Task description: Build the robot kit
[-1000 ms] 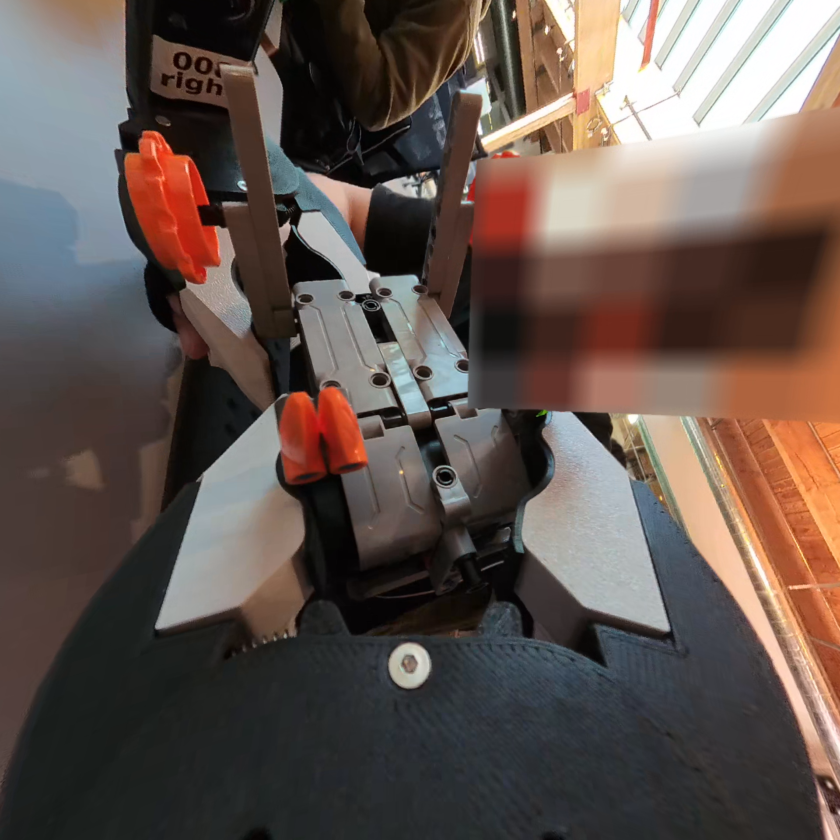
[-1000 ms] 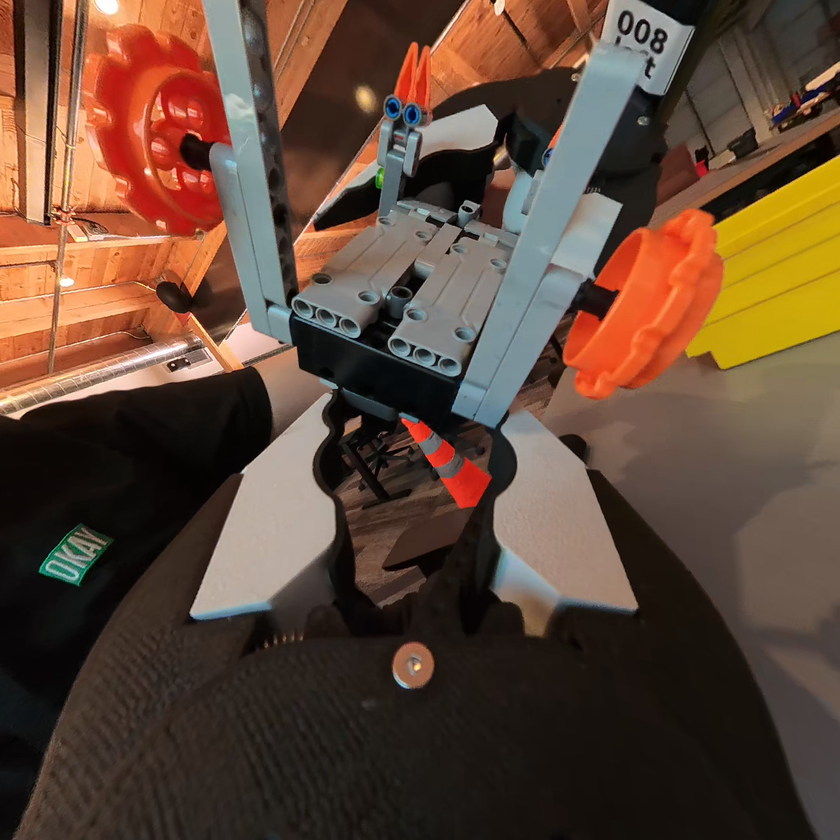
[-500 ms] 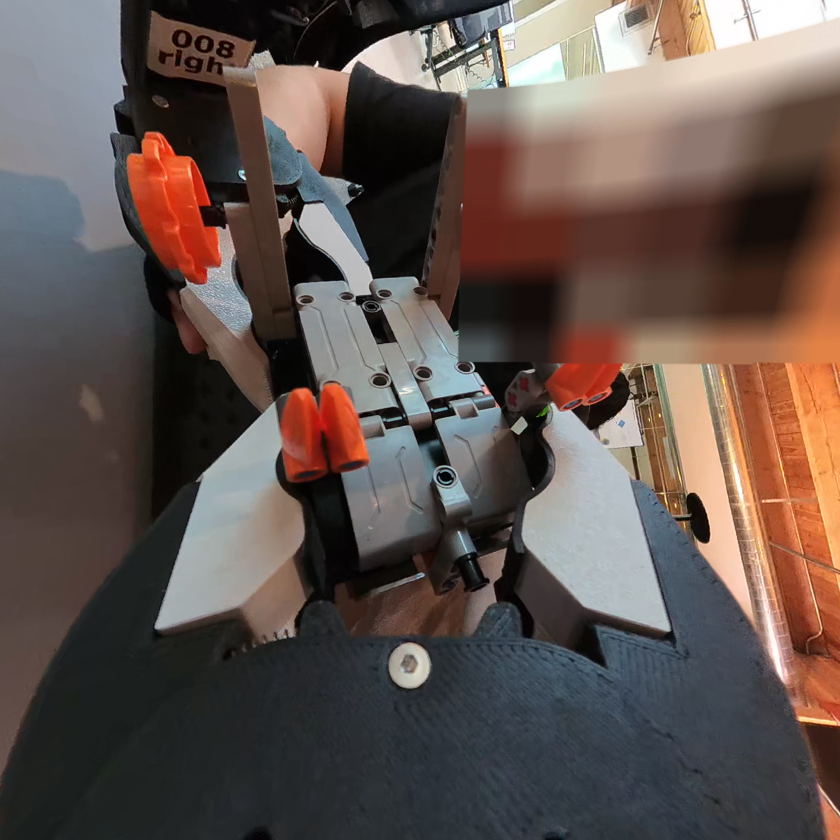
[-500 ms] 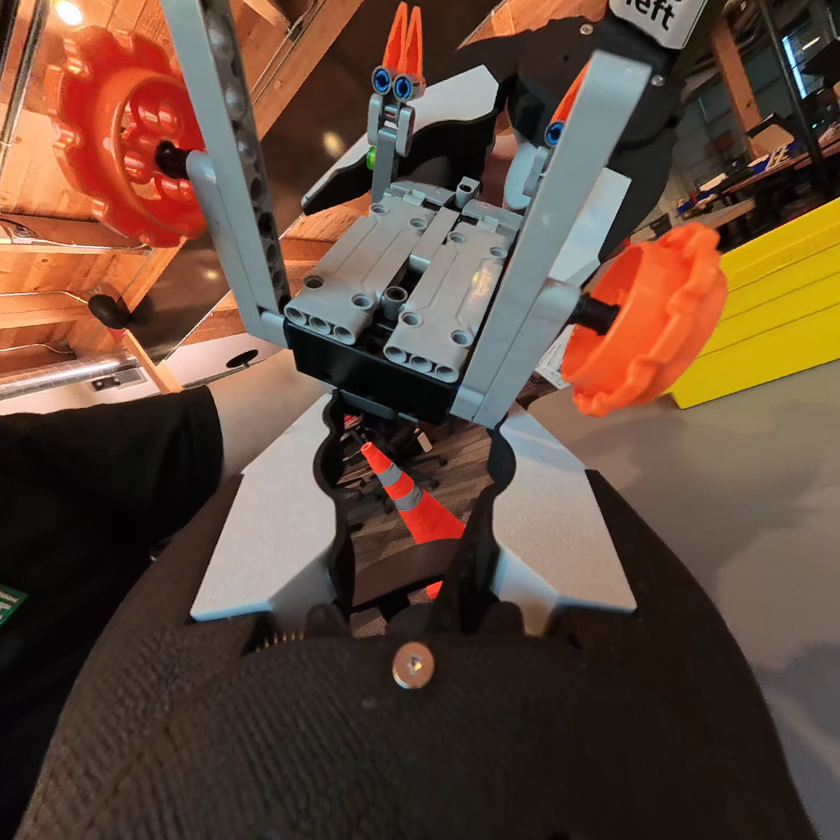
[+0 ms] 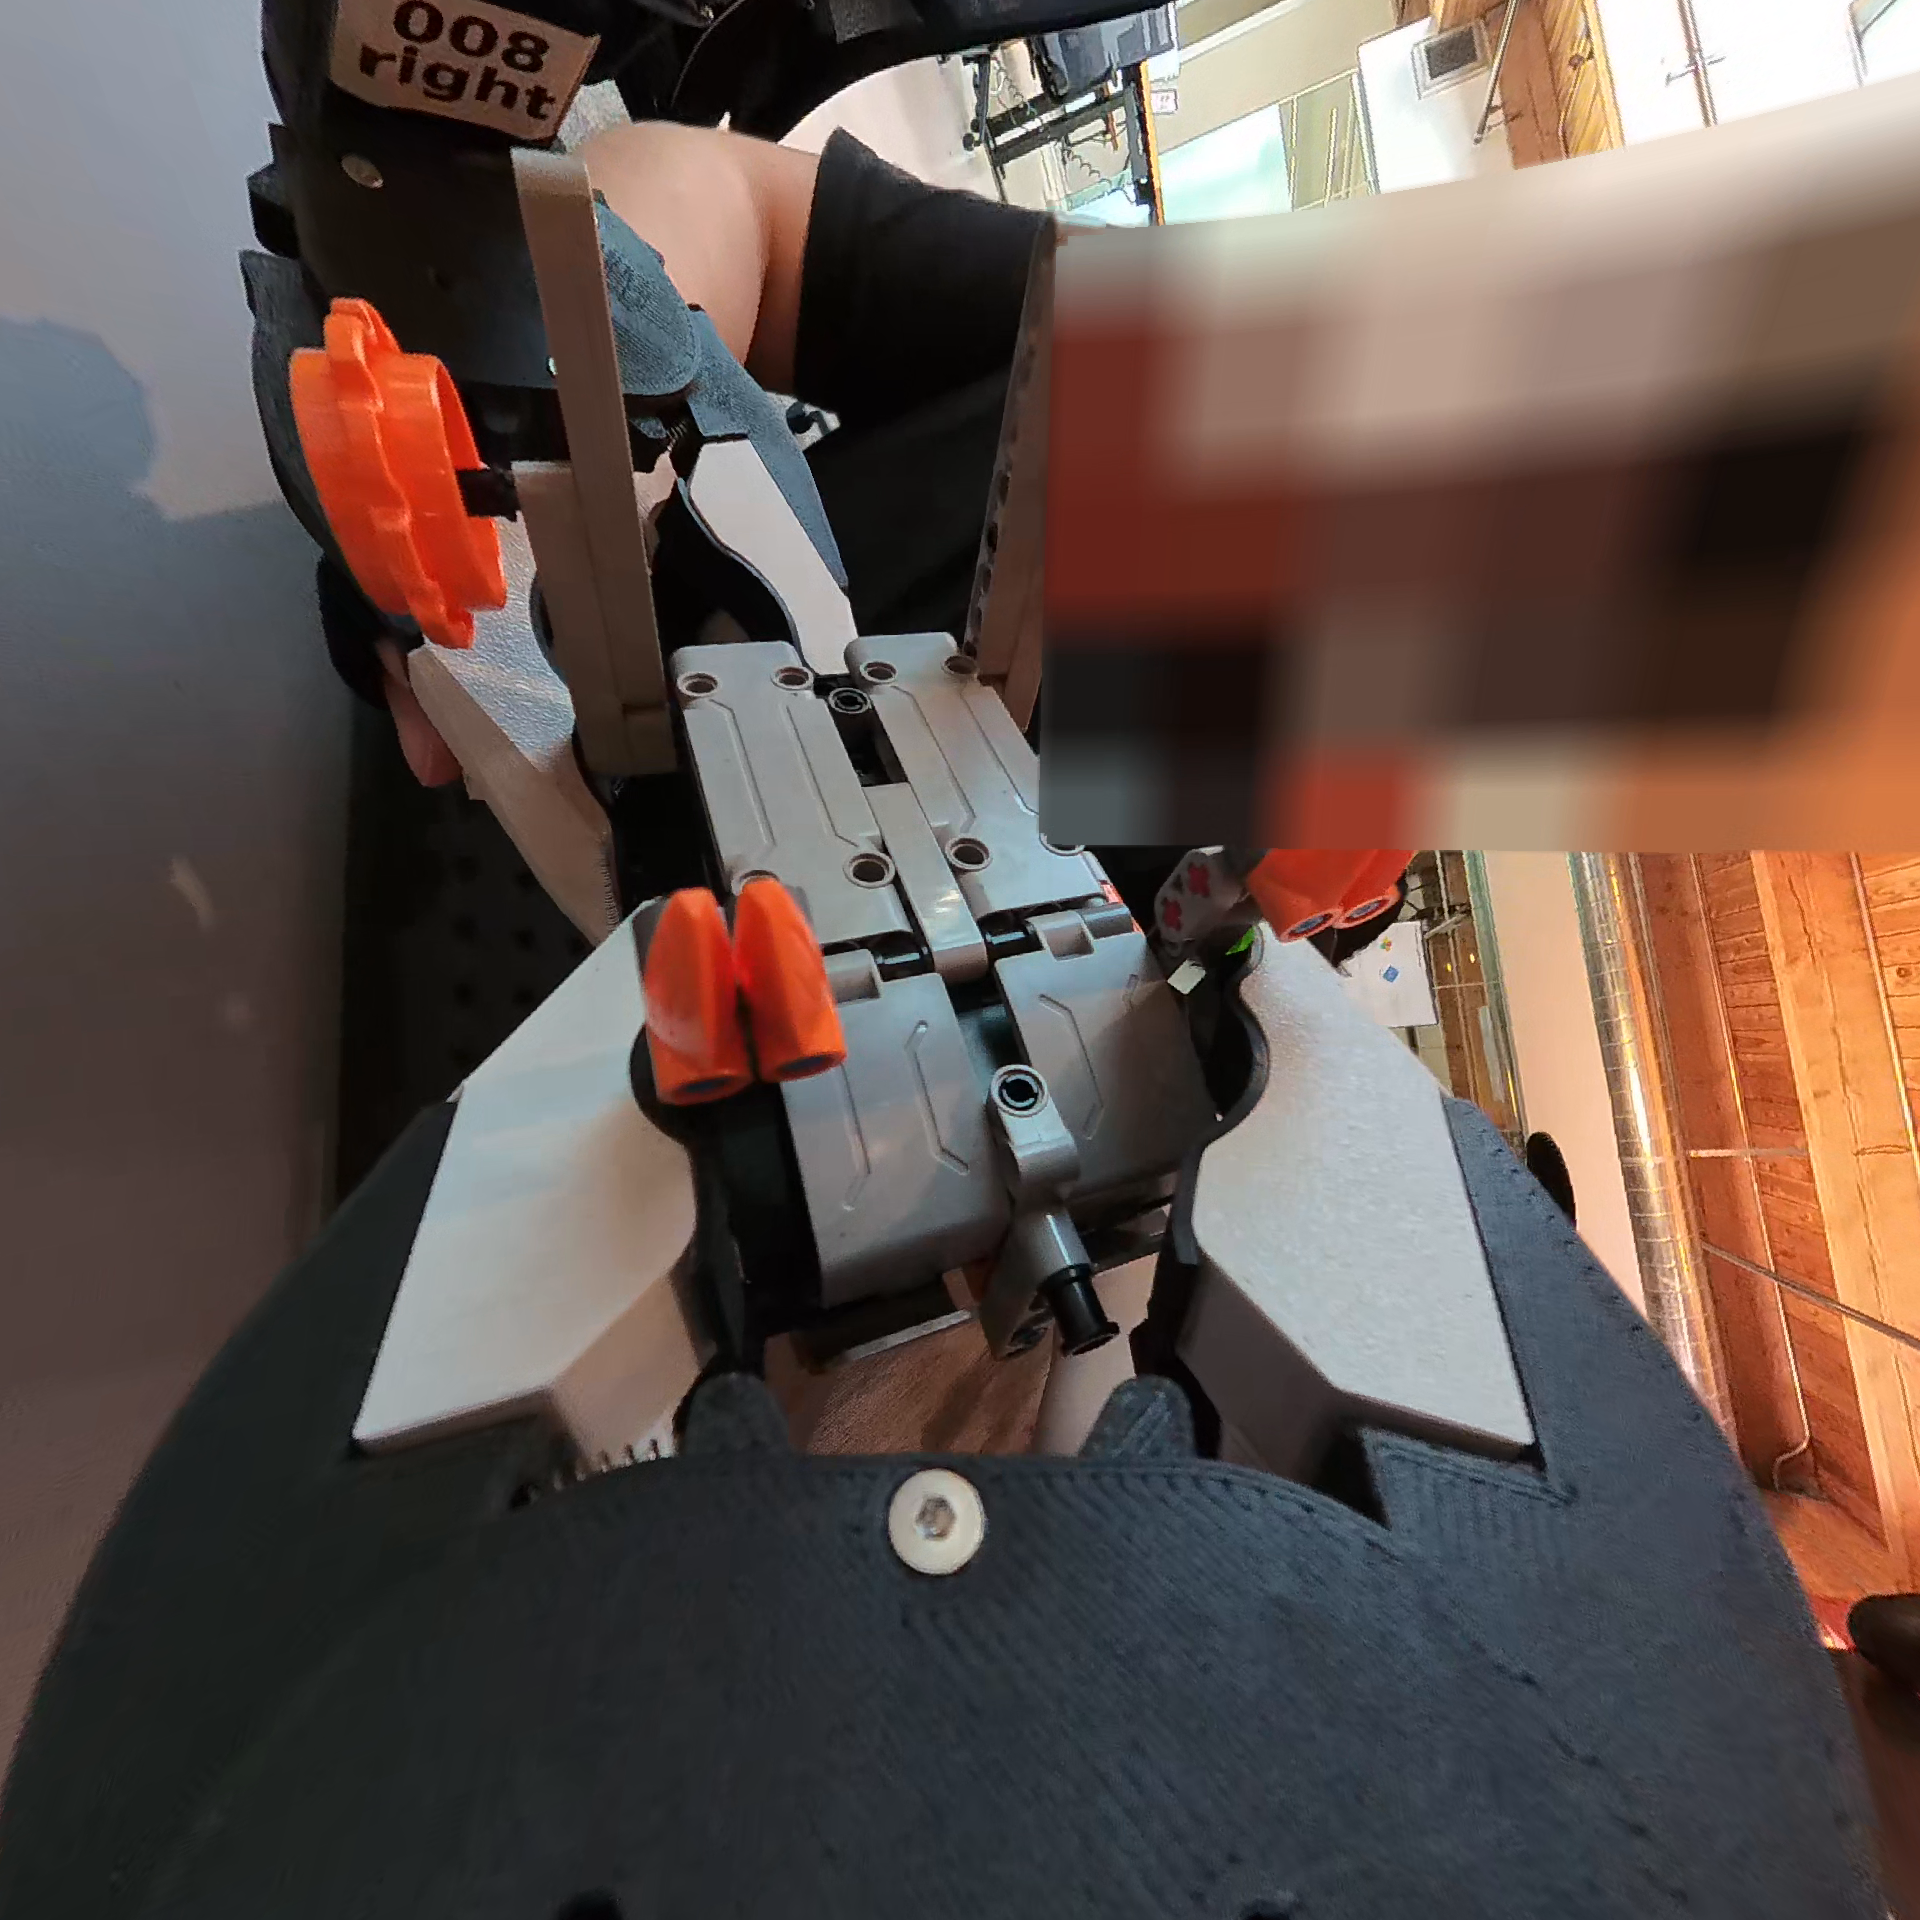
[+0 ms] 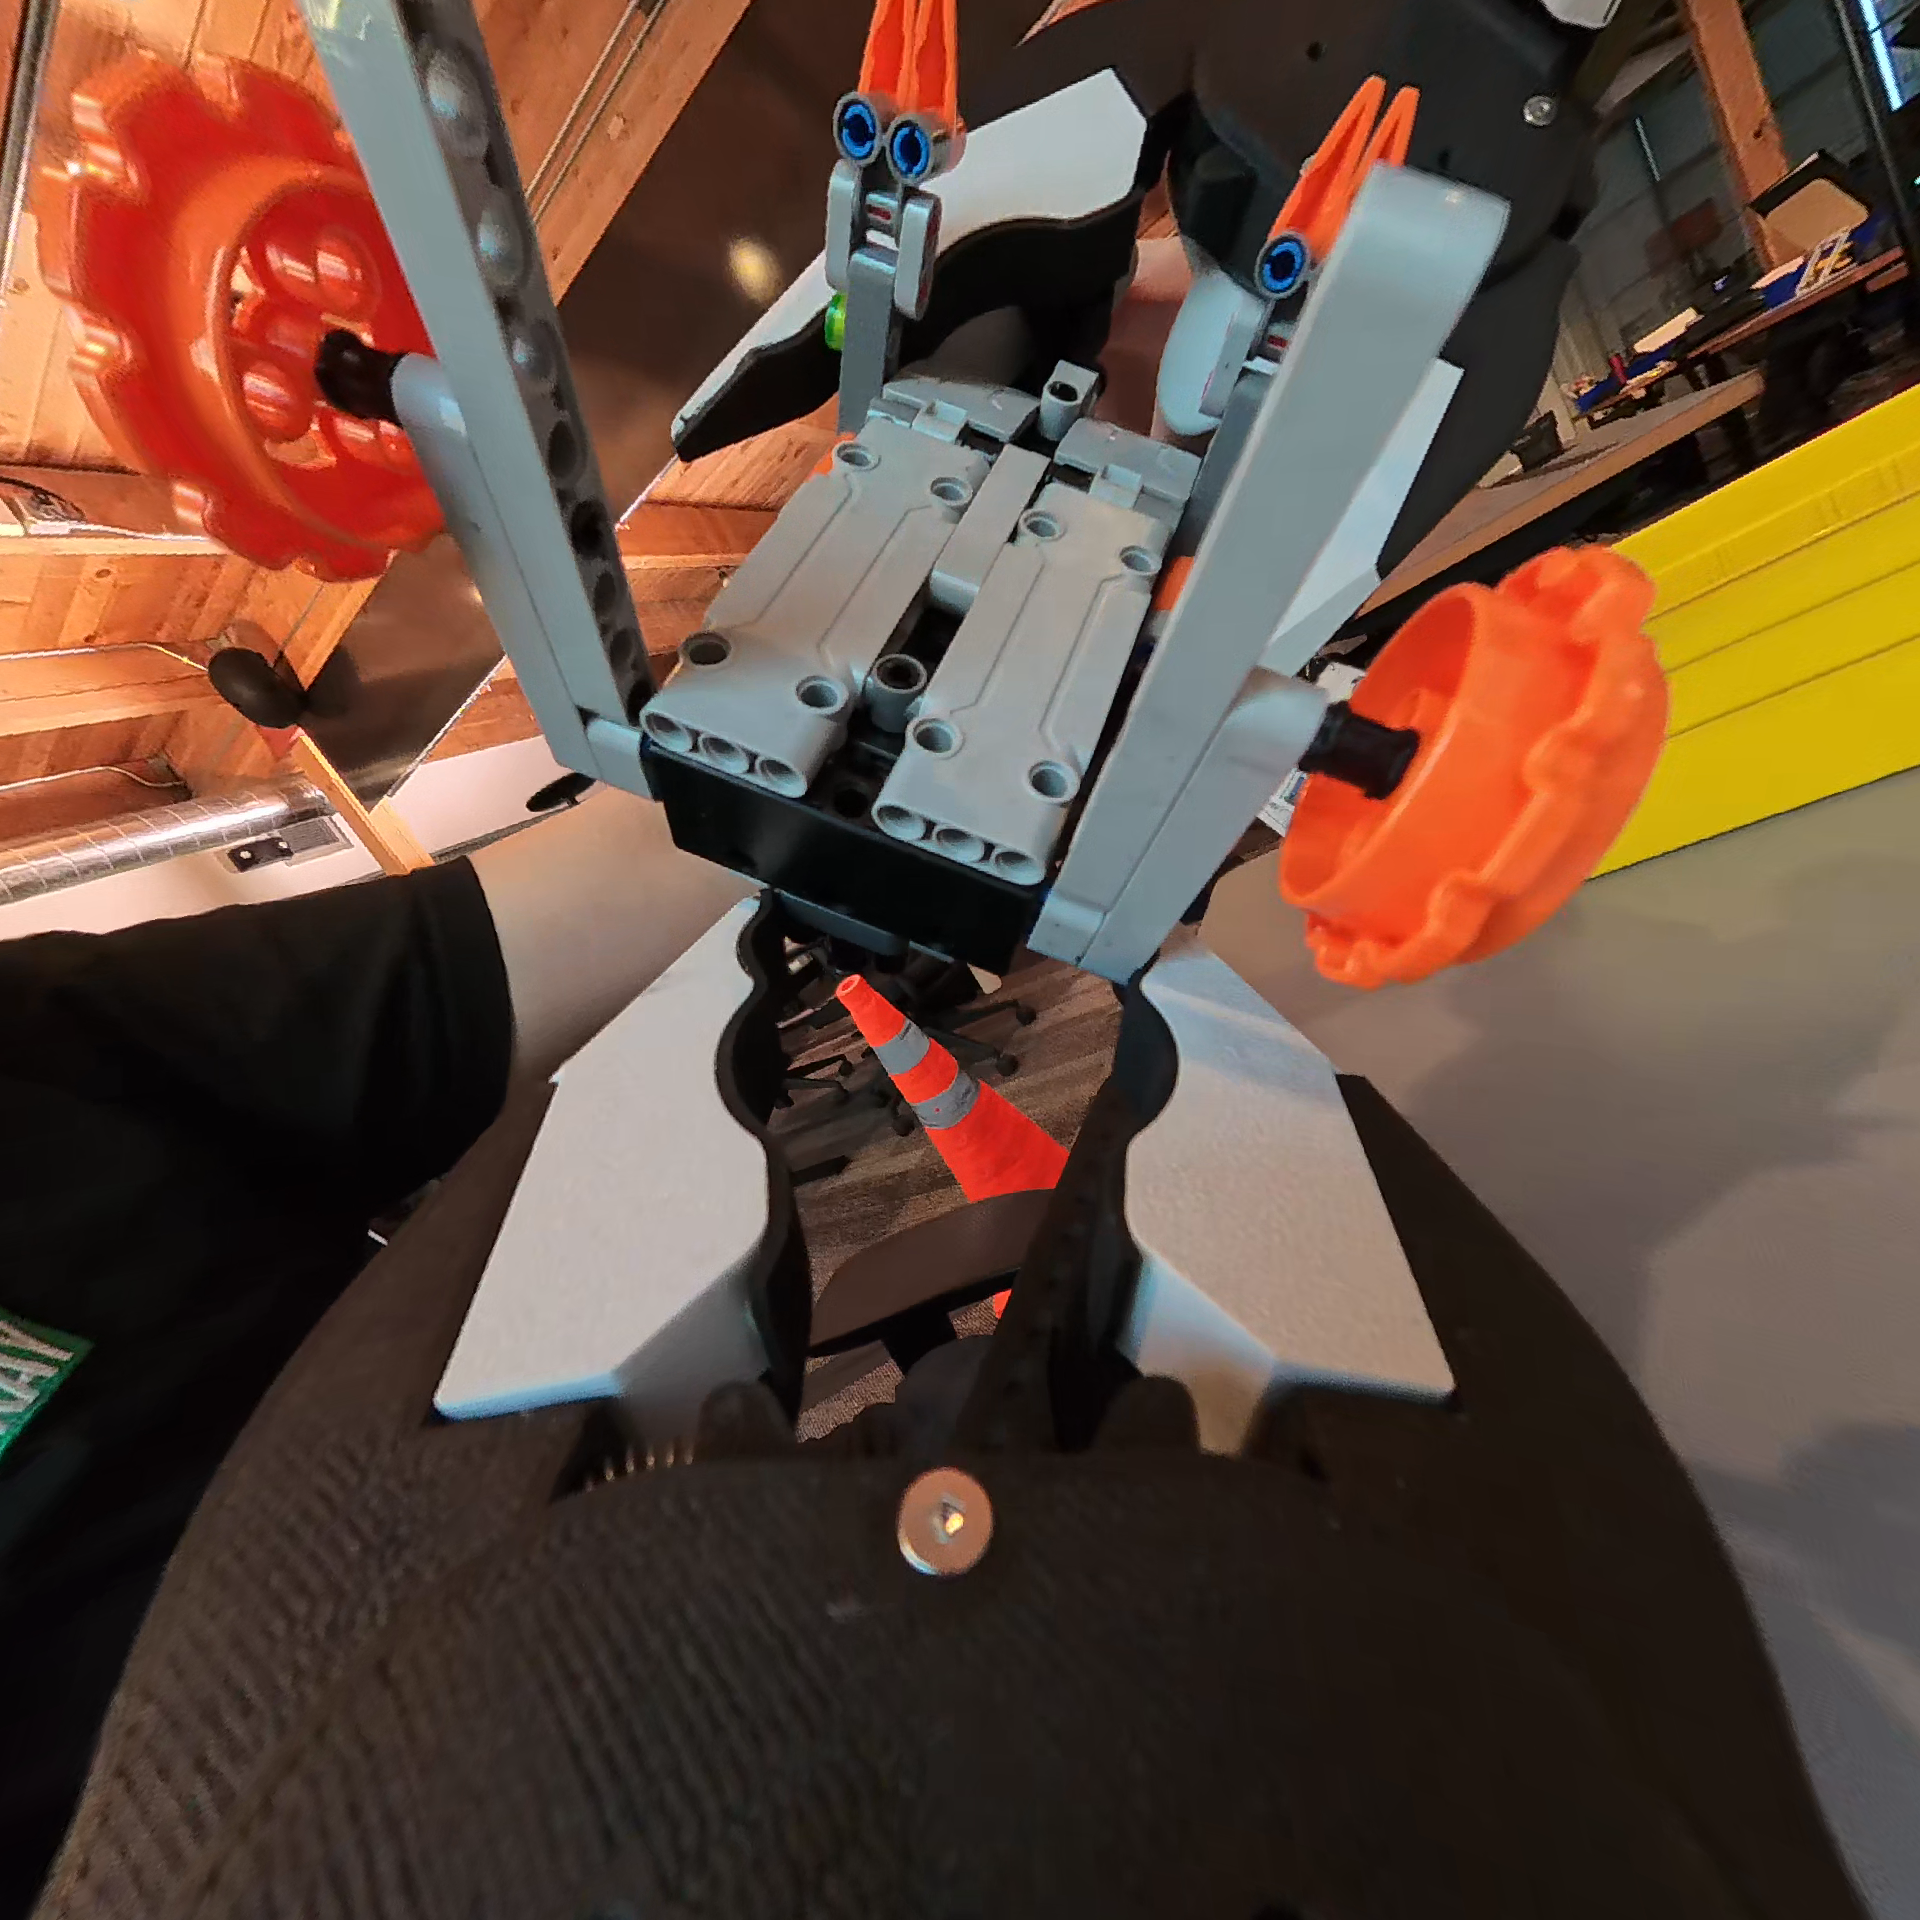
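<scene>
A grey brick-built model (image 5: 883, 831) with two long grey arms and orange toothed wheels (image 5: 395, 468) is held in the air between both grippers. My left gripper (image 5: 945, 1039) is shut on the end that carries a pair of orange cone pieces (image 5: 738, 987). My right gripper (image 6: 945, 935) is shut on the model's black base (image 6: 831, 862), under the grey panels (image 6: 914, 623). One orange wheel (image 6: 1475, 769) sticks out right, another (image 6: 239, 312) left. The right gripper also shows far off in the left wrist view (image 5: 623, 675), the left gripper in the right wrist view (image 6: 1351, 156).
A grey tabletop (image 6: 1558, 1247) lies at the right, with yellow bins (image 6: 1766, 582) behind it. A person's black sleeve (image 6: 208, 1143) fills the left. An orange traffic cone (image 6: 966, 1112) stands on the floor beyond. Wooden walls and a metal duct (image 5: 1652, 1143) are behind.
Both grippers have swung together with the model, so the background has shifted. The model sits closer and steeper in the right wrist view. Both grips are unchanged.
</scene>
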